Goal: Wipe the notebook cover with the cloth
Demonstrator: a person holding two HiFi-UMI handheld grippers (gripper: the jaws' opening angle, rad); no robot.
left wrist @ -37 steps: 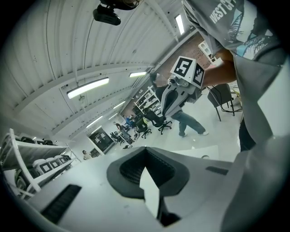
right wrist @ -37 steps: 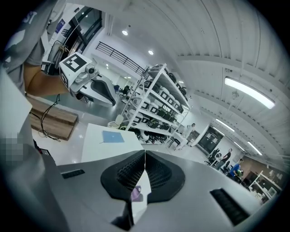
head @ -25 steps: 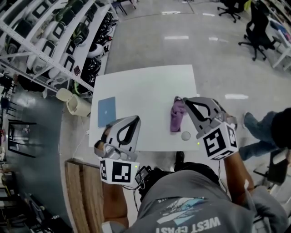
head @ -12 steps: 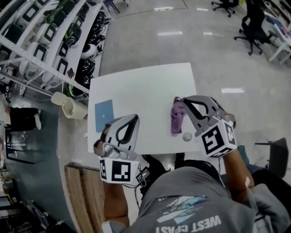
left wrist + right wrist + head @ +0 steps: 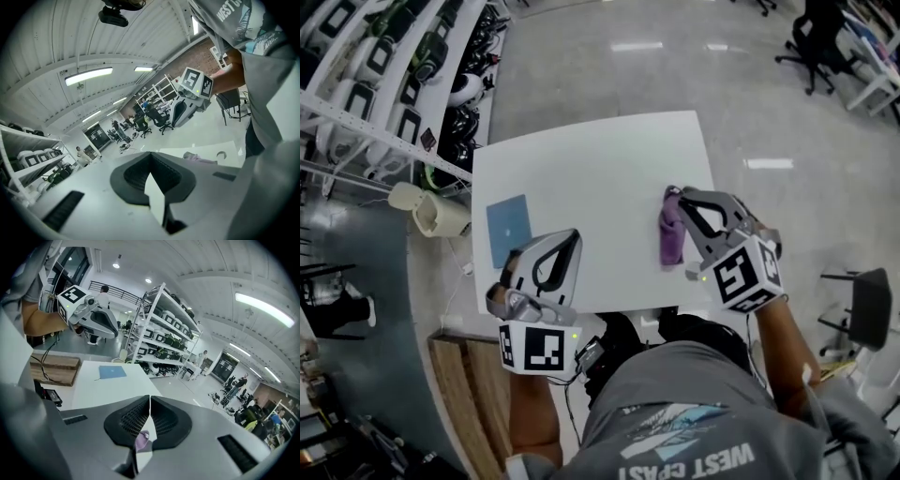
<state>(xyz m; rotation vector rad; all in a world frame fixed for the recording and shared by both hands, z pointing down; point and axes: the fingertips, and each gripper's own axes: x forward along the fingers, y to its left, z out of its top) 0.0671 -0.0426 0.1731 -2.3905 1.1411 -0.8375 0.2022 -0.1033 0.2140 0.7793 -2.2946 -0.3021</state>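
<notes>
Since the purple cloth [image 5: 671,239] lies bunched in a soft, long strip just beside the right tongs [image 5: 675,195], running away from the person, that hand is the nearer one. Those tongs are closed with nothing pinched, and the left tongs [image 5: 573,236] look closed and empty too. The flat, thin blue notebook [image 5: 508,225] rests left of them on the smooth white tabletop [image 5: 600,169], well apart from the cloth.
</notes>
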